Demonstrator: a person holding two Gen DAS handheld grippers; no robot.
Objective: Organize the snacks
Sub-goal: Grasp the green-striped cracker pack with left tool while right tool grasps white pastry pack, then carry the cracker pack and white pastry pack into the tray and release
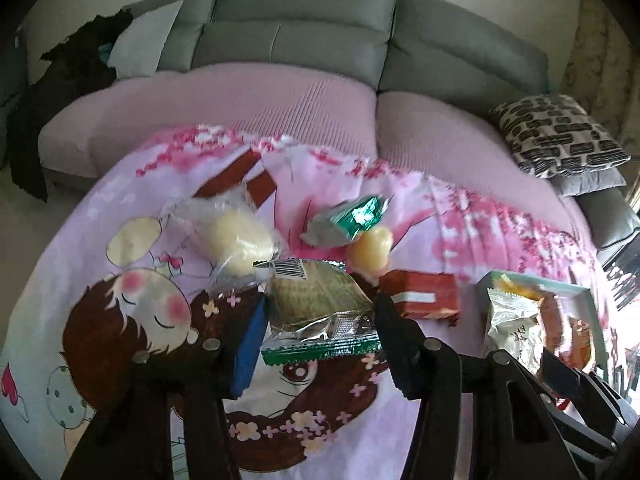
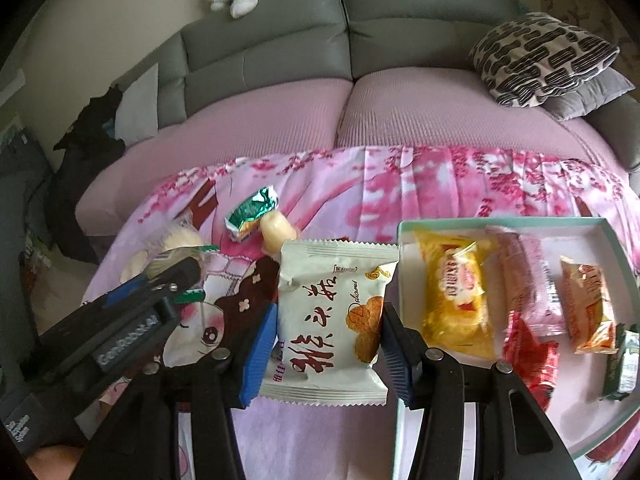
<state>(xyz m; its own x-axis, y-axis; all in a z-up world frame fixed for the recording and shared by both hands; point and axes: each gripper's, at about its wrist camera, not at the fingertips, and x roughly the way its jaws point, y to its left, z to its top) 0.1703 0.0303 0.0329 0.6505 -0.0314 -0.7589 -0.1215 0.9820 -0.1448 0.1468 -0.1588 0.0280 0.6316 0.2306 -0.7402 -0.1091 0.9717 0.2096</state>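
In your left wrist view, your left gripper [image 1: 318, 320] holds its two fingers spread around a green-edged clear snack packet [image 1: 320, 312]; the packet fills the gap between them, and whether the pads actually press it you cannot tell. The packet sits over a pink cartoon-print cloth [image 1: 120, 280]. Just beyond it lie a pale round bun in clear wrap [image 1: 236, 240], a green foil packet [image 1: 352, 216] and a small yellowish jelly cup [image 1: 370, 250]. A red box [image 1: 424, 294] rests just right of the far fingertip. At the right edge a teal-rimmed tray [image 1: 576, 286] holds more snacks, with part of your other gripper in front of it. A grey sofa [image 1: 304, 28] stands behind.

In your right wrist view, your right gripper [image 2: 328, 320] has its fingers on either side of a white cookie packet with red writing [image 2: 332, 312], each pad right against an edge, gripping it above the cloth just left of the tray [image 2: 600, 228]. Inside the tray lie a yellow packet [image 2: 456, 284], a pink packet [image 2: 528, 280], an orange packet [image 2: 588, 304] and a red packet [image 2: 528, 352]. Your left gripper [image 2: 180, 276] appears at the left, holding its packet edge
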